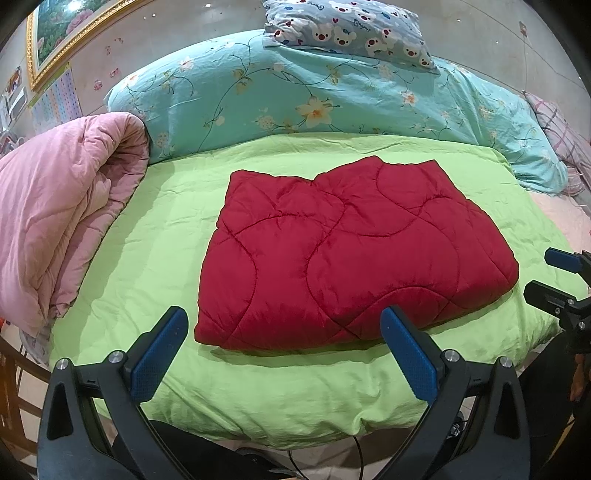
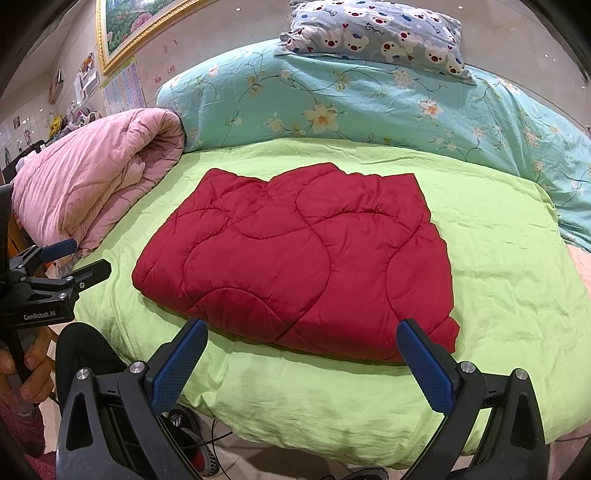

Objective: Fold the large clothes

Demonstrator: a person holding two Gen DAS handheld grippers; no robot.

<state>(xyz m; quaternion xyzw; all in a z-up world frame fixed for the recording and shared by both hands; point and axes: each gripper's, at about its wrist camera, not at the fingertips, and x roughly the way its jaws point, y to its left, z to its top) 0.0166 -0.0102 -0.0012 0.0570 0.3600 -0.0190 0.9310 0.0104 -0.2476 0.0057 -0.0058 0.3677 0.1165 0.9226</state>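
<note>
A red quilted garment (image 1: pixel 347 254) lies folded into a thick rectangle on the green bed sheet (image 1: pixel 155 236); it also shows in the right wrist view (image 2: pixel 303 258). My left gripper (image 1: pixel 282 321) is open and empty, held just short of the garment's near edge. It also shows at the left edge of the right wrist view (image 2: pixel 79 258). My right gripper (image 2: pixel 303 332) is open and empty, just in front of the garment's near edge. It also shows at the right edge of the left wrist view (image 1: pixel 550 269).
A rolled pink quilt (image 1: pixel 62 218) lies on the bed's left side. A turquoise floral duvet (image 1: pixel 295 92) and a bear-print pillow (image 1: pixel 354 29) lie along the far side. The bed's near edge drops to the floor, with shoes (image 2: pixel 195 443) below.
</note>
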